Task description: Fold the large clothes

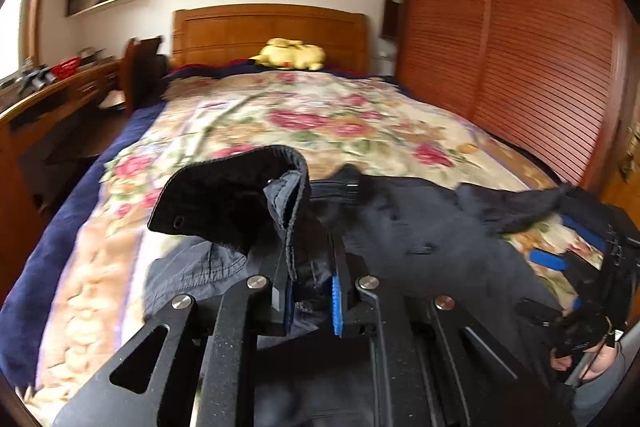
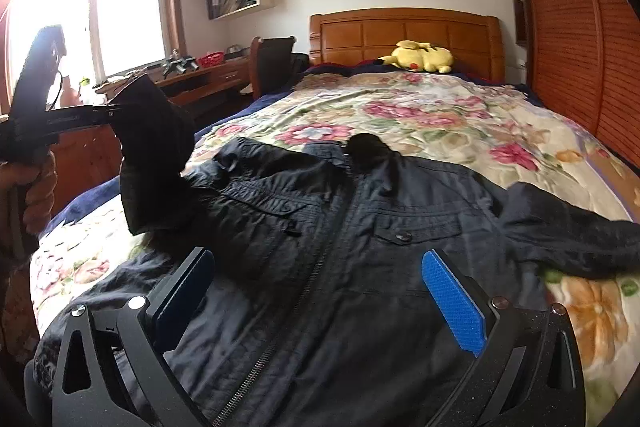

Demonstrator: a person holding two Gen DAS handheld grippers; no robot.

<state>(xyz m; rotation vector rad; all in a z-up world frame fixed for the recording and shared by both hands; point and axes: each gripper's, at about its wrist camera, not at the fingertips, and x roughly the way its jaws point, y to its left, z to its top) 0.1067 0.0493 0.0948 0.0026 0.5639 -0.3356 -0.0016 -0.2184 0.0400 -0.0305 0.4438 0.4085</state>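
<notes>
Spread face up across the near end of a bed point(image 2: 460, 115) under a floral blanket point(image 2: 420, 123): a large dark navy jacket point(image 2: 360, 247), crinkled thin fabric, closed down the middle by a metal zipper point(image 2: 256, 367). Two flapped chest pockets, the one on the picture's right fastened with a dark snap point(image 2: 403, 236). Black fleece-like lining showing at the collar point(image 2: 370, 147). One sleeve point(image 2: 572, 231) lying out flat toward the right edge of the blanket. The other sleeve point(image 2: 156, 155) lifted clear of the bed, pinched by its cuff in the left gripper point(image 1: 310, 267), jaws nearly together on the cloth; cuff point(image 1: 224, 195) folded back there, black lining outward, a small snap visible, with a stitched navy edge running down between the fingers. Right gripper point(image 2: 320, 291) hovering low over the jacket's front, jaws spread wide, blue pad point(image 2: 454, 303) showing, nothing between them. A hand point(image 2: 38, 187) wrapped round the left gripper's handle. Farther back: a wooden headboard point(image 2: 404, 35) and a yellow plush toy point(image 2: 420, 57) resting by it.
</notes>
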